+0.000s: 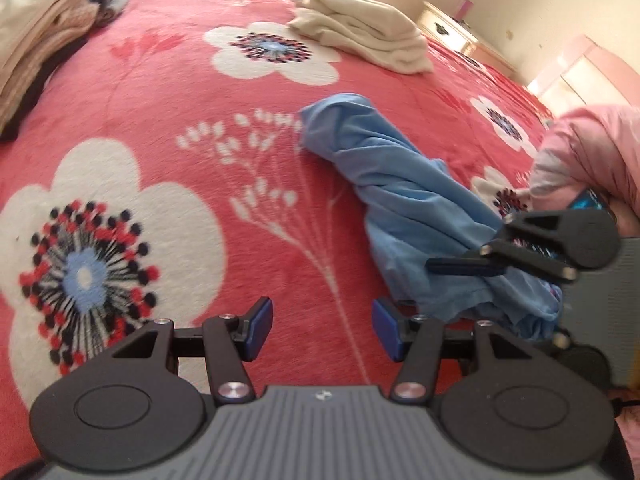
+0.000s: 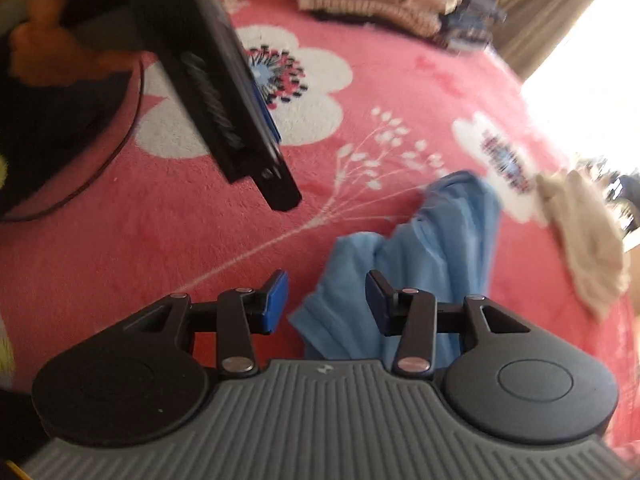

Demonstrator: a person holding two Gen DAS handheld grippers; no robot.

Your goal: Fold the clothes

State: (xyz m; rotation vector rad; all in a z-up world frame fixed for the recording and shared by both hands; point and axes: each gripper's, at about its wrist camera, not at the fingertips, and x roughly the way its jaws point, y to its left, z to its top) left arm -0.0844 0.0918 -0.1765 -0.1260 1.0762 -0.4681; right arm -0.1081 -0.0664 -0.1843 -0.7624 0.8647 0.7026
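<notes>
Both grippers, left gripper [image 1: 323,327] and right gripper [image 2: 327,303], gape empty; blue shirt [image 1: 404,196] looks floppy and light, so I'd pinch a hem edge.

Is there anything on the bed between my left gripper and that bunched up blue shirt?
Nothing visible. Only bare red floral blanket lies between the open left gripper and the blue shirt, which sits just ahead to its right. The right gripper, also open, is at the shirt's near end.

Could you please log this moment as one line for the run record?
left gripper: open, empty | right gripper: open, over blue garment | garment crumpled on red floral blanket
</notes>
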